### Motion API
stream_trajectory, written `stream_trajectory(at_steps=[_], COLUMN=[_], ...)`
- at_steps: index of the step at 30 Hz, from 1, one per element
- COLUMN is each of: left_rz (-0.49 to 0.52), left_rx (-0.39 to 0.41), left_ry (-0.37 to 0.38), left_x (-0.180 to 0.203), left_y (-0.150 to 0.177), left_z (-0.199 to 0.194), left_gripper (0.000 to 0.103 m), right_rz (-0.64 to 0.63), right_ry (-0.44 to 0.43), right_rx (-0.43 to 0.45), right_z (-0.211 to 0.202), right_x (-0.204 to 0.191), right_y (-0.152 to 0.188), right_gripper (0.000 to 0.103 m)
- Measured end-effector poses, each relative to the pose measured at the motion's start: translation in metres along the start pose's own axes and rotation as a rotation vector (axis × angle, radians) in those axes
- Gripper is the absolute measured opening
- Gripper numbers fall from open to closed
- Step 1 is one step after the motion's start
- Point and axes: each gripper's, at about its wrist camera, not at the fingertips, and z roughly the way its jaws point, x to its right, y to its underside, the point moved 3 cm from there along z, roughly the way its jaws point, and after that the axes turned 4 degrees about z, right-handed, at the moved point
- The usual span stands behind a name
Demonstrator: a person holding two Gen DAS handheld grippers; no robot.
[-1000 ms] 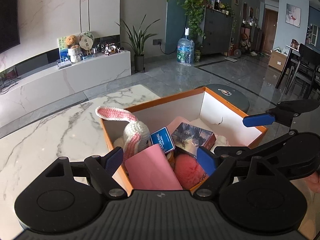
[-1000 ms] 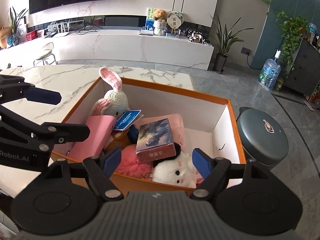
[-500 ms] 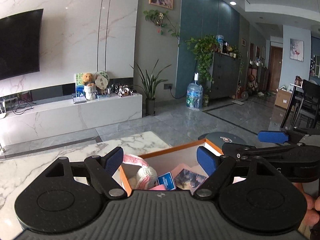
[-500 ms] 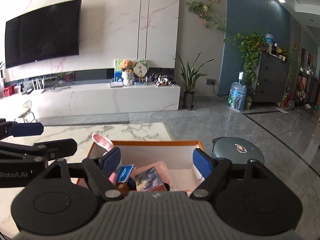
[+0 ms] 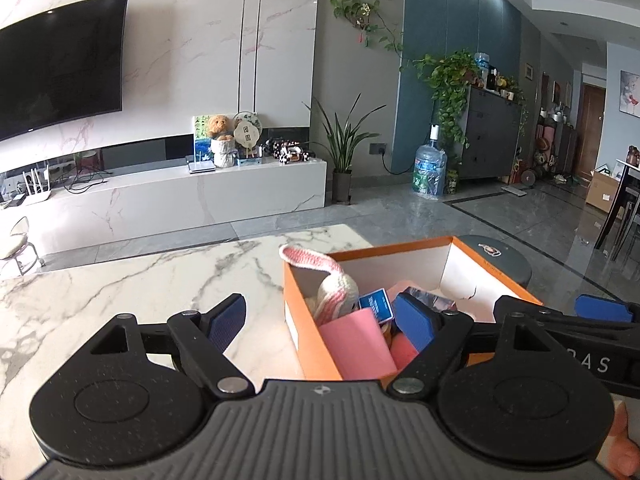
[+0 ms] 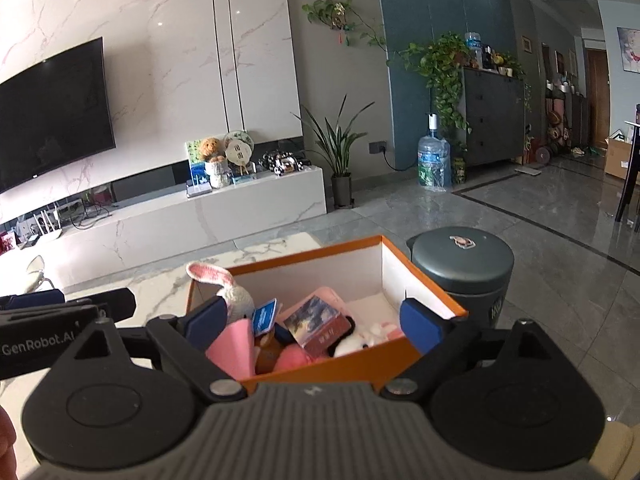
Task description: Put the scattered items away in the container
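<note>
Sitting on the marble table [image 5: 132, 280] near its far right corner, the orange box [image 6: 360, 354] already holds what looks like everything: a crocheted rabbit [image 6: 236, 296] leaning in the left corner with one ear over the rim, a pink pouch [image 5: 356, 344], a blue card [image 6: 265, 315], a picture-printed carton [image 6: 320, 326], and a white plush [image 6: 362, 338] toward the right. No stray item shows on the tabletop, so the tidying seems finished or nearly so. From the right gripper [image 6: 316, 322] the box lies straight ahead and slightly below, its long side running left to right across the view; that gripper's jaws have just been opening and stand wide with nothing between them. The left gripper [image 5: 324, 320] is spread wide too and grips nothing; the box lies ahead and to its right, so the right hand is better lined up. Both tools hang short of the near wall. That wall and the gripper bodies hide the box floor and the near strip of table, so anything lying there cannot be ruled out. A dark round bin [image 6: 464, 268] stands just beyond the box.
</note>
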Motion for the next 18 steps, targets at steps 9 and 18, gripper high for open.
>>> stream_trajectory(at_steps=[9,18], left_rz=[0.034,-0.001], left_rx=[-0.031,-0.051], left_ry=[-0.057,-0.059], left_x=[0.001,-0.004], left_y=[0.029,0.036], left_z=[-0.009,-0.014], left_gripper=[0.096,0.096], right_rz=[0.035,-0.013], right_ry=[0.093,0.145], right_rx=[-0.045,0.012], right_z=[-0.008,-0.017], right_x=[-0.001,-0.007], right_y=[0.042,0.046], right_gripper=[0.094,0.094])
